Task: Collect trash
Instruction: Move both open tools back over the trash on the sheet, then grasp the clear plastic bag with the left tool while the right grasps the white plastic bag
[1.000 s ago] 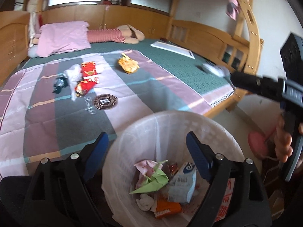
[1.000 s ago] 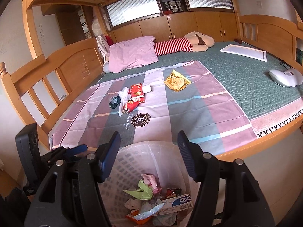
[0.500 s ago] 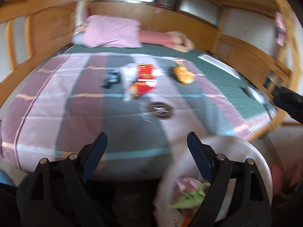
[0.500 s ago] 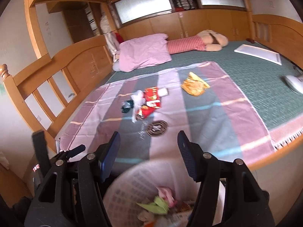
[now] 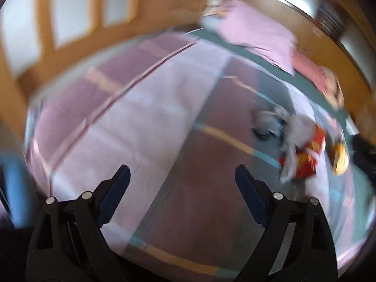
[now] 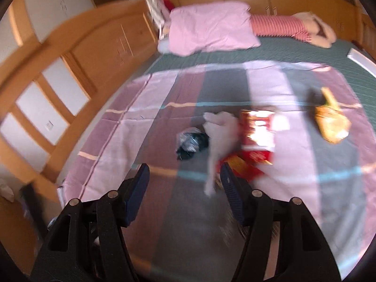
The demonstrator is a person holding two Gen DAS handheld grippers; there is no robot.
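Trash lies on the striped pink blanket (image 6: 145, 108) on the bed. In the right wrist view I see a dark crumpled wrapper (image 6: 191, 142), a white plastic scrap (image 6: 219, 138), a red snack packet (image 6: 256, 136) and a yellow wrapper (image 6: 331, 122). My right gripper (image 6: 184, 178) is open and empty, low over the blanket just short of the dark wrapper and white scrap. The left wrist view is blurred; the red packet (image 5: 305, 152), white scrap (image 5: 295, 127) and yellow wrapper (image 5: 339, 157) sit at its right. My left gripper (image 5: 182, 178) is open and empty over bare blanket, left of the trash.
A pink pillow (image 6: 211, 25) and a striped stuffed toy (image 6: 291, 27) lie at the head of the bed. A wooden bed rail (image 6: 58, 54) runs along the left side. A white flat object (image 6: 362, 61) lies at the far right on the green mat (image 6: 270, 56).
Both grippers have moved from above the white trash basket out over the bed. The basket has dropped out of both views. The left gripper swung left; both stayed open.
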